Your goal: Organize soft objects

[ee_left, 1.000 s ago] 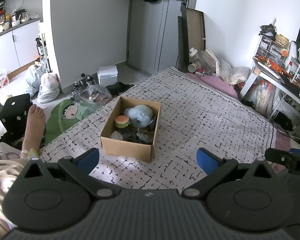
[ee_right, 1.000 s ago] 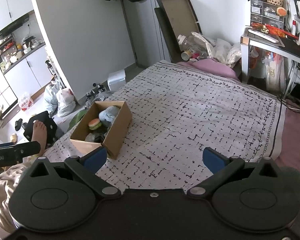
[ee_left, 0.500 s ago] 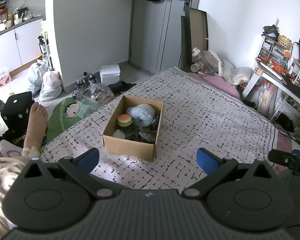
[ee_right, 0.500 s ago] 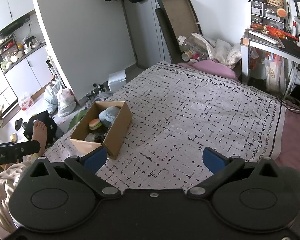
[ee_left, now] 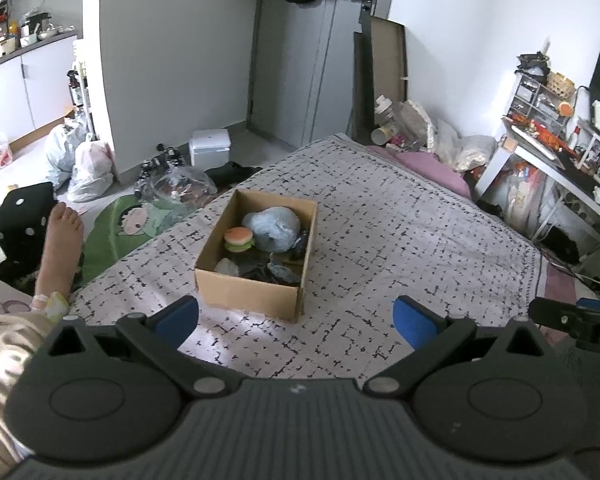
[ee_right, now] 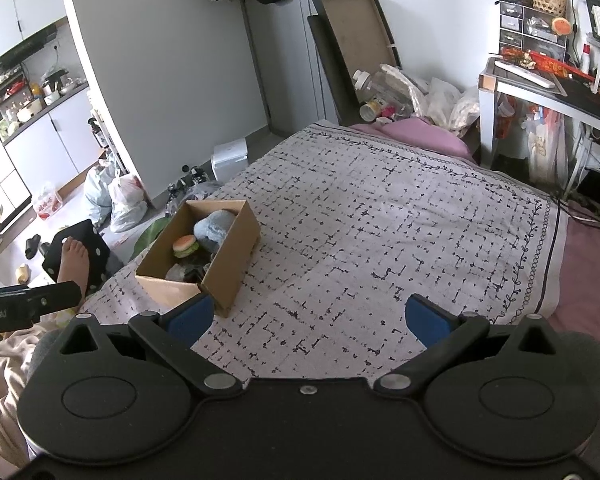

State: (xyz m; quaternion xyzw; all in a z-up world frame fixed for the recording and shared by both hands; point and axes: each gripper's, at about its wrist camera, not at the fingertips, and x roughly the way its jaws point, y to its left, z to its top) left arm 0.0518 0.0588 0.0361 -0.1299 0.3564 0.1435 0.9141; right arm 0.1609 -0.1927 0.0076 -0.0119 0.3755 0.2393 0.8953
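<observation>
Cardboard box (ee_left: 256, 260) sits on the patterned bedspread (ee_left: 400, 240) just left of frame centre in the left wrist view, its near wall facing the camera and its left side close to the bed's left edge. Inside it: a blue plush (ee_left: 274, 228) against the far end, a burger toy (ee_left: 239, 239) touching the plush on its left, and dark, indistinct soft items (ee_left: 268, 270) in the near half.

Left gripper (ee_left: 296, 318) — fingers spread wide, nothing between them — hangs low in the frame, near the box's front wall but apart from it. Right gripper (ee_right: 306, 320) is likewise spread and holds nothing; in its view the box (ee_right: 224, 256) lies at centre left, the left fingertip (ee_right: 190, 318) overlapping the box's near corner in the frame.

Bedspread right of the box is bare out to its vine-patterned border (ee_right: 540, 232). A bare foot (ee_left: 60, 248) lies off the bed at middle left. A desk (ee_right: 540, 88) stands at upper right beyond the bed's edge.
</observation>
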